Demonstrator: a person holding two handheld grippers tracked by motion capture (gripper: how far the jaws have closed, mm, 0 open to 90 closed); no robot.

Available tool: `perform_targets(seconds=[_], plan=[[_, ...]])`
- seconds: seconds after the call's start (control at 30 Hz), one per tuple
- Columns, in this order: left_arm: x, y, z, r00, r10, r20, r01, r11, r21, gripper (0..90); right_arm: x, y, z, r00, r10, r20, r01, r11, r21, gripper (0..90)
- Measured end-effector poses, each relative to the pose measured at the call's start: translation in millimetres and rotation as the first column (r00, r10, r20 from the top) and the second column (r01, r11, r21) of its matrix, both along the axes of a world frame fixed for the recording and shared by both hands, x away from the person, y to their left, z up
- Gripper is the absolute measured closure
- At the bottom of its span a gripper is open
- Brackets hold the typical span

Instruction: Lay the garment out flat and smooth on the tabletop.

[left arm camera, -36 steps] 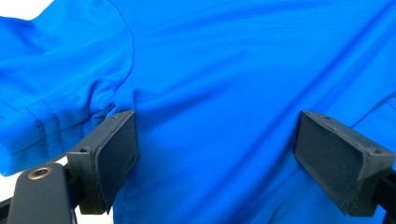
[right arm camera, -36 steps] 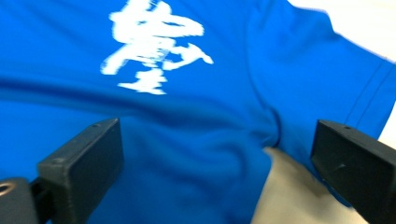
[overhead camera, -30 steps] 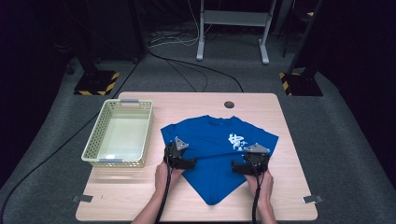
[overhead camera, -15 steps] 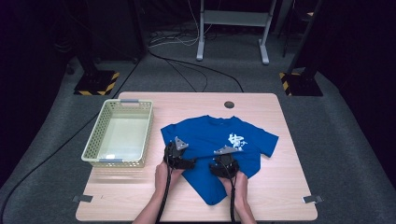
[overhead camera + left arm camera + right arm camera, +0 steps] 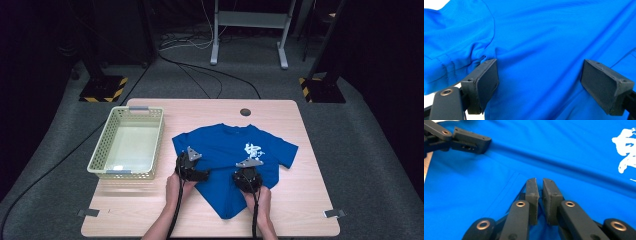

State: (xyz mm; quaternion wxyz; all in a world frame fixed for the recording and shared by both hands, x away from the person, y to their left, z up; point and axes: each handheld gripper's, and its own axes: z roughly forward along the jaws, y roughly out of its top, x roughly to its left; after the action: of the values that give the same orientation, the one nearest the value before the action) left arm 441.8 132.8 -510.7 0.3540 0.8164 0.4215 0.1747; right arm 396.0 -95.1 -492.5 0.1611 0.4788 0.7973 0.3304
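We work in a dark room with a grey carpeted floor, where a pale wooden tabletop [image 5: 150, 220] sits in the middle of the high view. A blue T-shirt [image 5: 225, 150] lies spread flat right of center on it, its white print toward the right sleeve. A cream mesh basket [image 5: 98, 160] stands on the left part of the tabletop, just beside the shirt's left sleeve. Our left gripper [image 5: 192, 172] rests at the shirt's lower left edge and our right gripper [image 5: 248, 177] sits on the shirt's lower middle, both hands coming up from the bottom of the frame.

In the left gripper view, the blue T-shirt [image 5: 549, 45] covers nearly the whole frame, with a sleeve seam at the upper left. The left gripper [image 5: 540, 80] has its jaws spread wide apart over the cloth, clamping nothing.

In the right gripper view, the right gripper [image 5: 540, 195] at lower center has just been closing; its jaws stand nearly together, and we cannot tell whether cloth is pinched between them. The T-shirt [image 5: 574, 157] lies beneath, white print at the right edge, and the left gripper [image 5: 469, 141] shows at the upper left.
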Motion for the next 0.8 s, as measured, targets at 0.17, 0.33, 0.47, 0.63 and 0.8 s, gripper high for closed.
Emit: perform_targets(seconds=[0.17, 0.33, 0.47, 0.63, 0.8], plan=[[0.1, 0.0, 0.0, 1.0, -0.001, 0.0, 0.001, 1.0, -0.001, 14.5, -5.1, -4.0, 8.1, 0.9994, 0.009, 0.033, -0.009, 1.0, 0.007, 83.7], [0.1, 0.0, 0.0, 1.0, -0.001, 0.0, 0.001, 1.0, -0.001, 14.5, -10.6, -7.2, 12.1, 0.9987, 0.015, 0.048, -0.015, 1.0, 0.01, 83.9], [0.1, 0.1, 0.0, 1.0, -0.002, 0.0, 0.002, 1.0, 0.0, 14.5, -13.0, -8.6, 13.9, 0.9983, 0.021, 0.054, -0.021, 1.0, 0.013, 83.9], [-0.3, -0.2, 0.1, 1.0, -0.004, 0.004, 0.004, 1.0, 0.0, 15.2, -16.6, -9.8, 17.6, 0.9972, 0.026, 0.07, -0.027, 1.0, 0.016, 83.8], [-0.2, 0.0, 0.1, 1.0, -0.005, 0.002, 0.005, 1.0, 0.0, 15.2, -20.2, -12.7, 19.1, 0.9965, 0.022, 0.08, -0.024, 0.999, 0.024, 83.8]])
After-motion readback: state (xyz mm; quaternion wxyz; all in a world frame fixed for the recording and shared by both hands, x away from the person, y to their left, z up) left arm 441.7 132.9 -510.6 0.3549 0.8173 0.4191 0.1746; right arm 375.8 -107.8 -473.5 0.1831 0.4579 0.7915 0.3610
